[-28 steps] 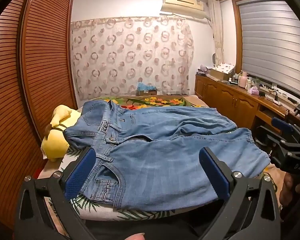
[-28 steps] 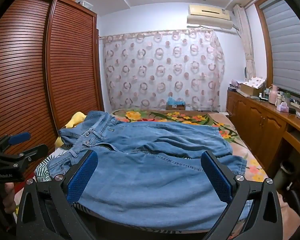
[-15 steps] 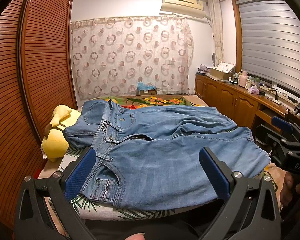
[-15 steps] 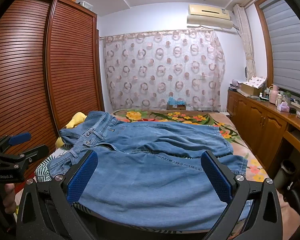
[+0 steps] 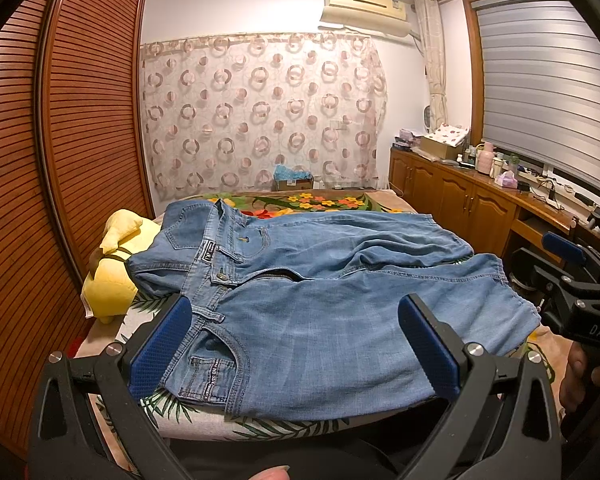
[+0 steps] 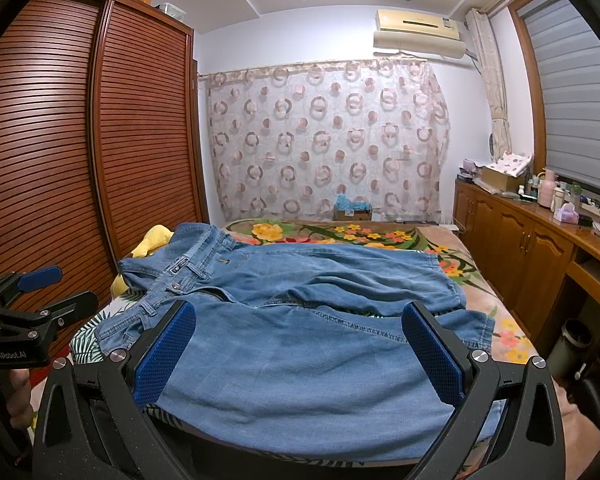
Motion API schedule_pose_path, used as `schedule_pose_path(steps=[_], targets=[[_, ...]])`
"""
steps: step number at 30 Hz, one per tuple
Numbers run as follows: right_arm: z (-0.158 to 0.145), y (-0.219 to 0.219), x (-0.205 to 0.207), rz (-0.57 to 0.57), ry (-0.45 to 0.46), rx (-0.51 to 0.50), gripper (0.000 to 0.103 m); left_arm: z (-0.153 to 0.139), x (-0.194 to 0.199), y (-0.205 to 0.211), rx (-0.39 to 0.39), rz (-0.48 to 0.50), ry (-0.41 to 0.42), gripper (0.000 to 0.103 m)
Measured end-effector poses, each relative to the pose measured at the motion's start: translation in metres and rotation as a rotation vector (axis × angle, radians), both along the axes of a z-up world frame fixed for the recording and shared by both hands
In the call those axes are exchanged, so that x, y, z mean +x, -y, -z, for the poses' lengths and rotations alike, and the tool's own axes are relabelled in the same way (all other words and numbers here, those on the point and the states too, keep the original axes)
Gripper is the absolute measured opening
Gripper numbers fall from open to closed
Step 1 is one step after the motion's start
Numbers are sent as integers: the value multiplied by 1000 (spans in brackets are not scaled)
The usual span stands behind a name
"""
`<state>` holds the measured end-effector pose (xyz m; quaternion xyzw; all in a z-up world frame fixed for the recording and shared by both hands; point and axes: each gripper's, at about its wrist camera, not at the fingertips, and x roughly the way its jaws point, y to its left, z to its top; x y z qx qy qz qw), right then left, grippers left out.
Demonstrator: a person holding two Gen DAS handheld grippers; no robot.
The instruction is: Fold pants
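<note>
Light blue denim pants [image 5: 320,308] lie spread across the near end of the bed, waistband to the left, legs to the right, fly partly undone. In the right wrist view the same pants [image 6: 300,344] fill the foreground. My left gripper [image 5: 296,344] hangs open just short of the bed's near edge, above the front pocket and thigh, nothing between its blue pads. My right gripper [image 6: 300,352] is open too, held over the near leg. Each gripper shows in the other's view: the right gripper [image 5: 572,284] by the leg hems, the left gripper [image 6: 24,312] near the waistband.
A yellow plush toy [image 5: 112,276] sits on the bed left of the waistband. A floral bedspread [image 5: 312,202] covers the far half. Slatted wardrobe doors [image 5: 60,180] run along the left; a wooden cabinet [image 5: 472,204] with bottles and boxes lines the right wall.
</note>
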<state>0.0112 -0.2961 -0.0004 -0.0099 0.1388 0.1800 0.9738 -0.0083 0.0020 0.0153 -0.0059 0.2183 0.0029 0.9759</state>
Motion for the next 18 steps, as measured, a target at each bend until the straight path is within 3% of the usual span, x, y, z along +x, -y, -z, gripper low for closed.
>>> schedule_pose_path(steps=[18], targets=[[1, -2, 0, 6, 4, 5, 103, 1, 0, 1, 1, 0, 1, 103]])
